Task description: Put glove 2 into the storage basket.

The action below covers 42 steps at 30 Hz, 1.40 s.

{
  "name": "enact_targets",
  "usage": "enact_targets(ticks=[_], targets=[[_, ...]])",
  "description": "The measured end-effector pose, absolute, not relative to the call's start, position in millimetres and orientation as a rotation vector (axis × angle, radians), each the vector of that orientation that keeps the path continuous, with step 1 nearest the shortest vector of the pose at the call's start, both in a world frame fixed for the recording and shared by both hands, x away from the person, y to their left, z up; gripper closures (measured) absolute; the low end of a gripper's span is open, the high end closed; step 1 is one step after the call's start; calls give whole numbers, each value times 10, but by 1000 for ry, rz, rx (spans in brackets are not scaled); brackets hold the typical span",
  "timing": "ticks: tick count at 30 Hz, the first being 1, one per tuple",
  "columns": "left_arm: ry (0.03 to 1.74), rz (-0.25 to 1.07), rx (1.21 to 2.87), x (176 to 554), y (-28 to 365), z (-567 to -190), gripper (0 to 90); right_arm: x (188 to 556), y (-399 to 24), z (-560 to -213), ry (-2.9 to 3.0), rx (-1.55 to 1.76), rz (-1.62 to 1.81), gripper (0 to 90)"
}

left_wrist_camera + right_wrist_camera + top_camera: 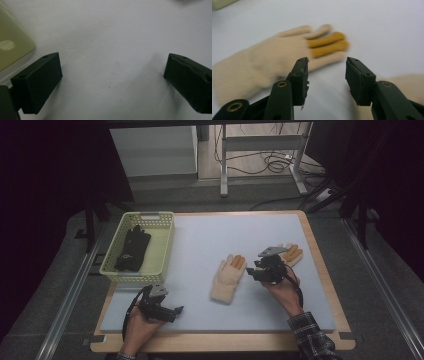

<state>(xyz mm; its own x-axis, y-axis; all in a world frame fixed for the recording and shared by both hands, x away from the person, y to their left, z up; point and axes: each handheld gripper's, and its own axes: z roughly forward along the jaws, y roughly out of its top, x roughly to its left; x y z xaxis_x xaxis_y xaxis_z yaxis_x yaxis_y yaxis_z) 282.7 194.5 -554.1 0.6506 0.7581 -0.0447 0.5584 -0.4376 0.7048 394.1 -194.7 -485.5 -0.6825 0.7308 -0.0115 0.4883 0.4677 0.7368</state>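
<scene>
A cream knitted glove with two orange fingers lies flat on the pale mat; it also appears ahead of the jaws in the right gripper view. A second cream glove lies partly under my right hand. My right gripper hovers just right of the first glove, open, nothing between its jaws. Over the mat's front left, my left gripper is held wide open above bare mat. A black glove lies in the yellow-green basket.
The basket stands at the mat's far left corner; its corner shows in the left gripper view. The wooden table edge frames the mat. Beyond the table are a metal frame leg and cables on the floor.
</scene>
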Motion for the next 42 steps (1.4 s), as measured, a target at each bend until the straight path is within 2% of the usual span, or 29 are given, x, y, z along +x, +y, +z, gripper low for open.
enact_targets(ticks=[6,10,17,20,22,24,27,42], targets=[[1015,363,2164,2828,1947,-5540,18,4106,-2260,-4801,2310,1108,980,577],[1015,363,2163,2828,1947,-5540,18,4213,-2475,-4783,2244,1171,939,573],[1013,363,2167,2829,1949,-5539,18,4329,-2702,-4968,2195,1283,888,410],[1013,363,2166,2829,1949,-5539,18,4330,-2710,-5082,2205,1289,860,395],[1013,364,2167,2829,1949,-5539,18,4316,-2699,-5140,2198,1271,834,430],[1013,364,2166,2829,1949,-5539,18,4299,-2694,-5163,2191,1259,819,531],[1013,364,2167,2829,1949,-5539,18,4283,-2699,-5153,2186,1263,819,596],[1015,364,2163,2828,1947,-5540,18,4051,-2640,-4850,2199,1187,926,617]])
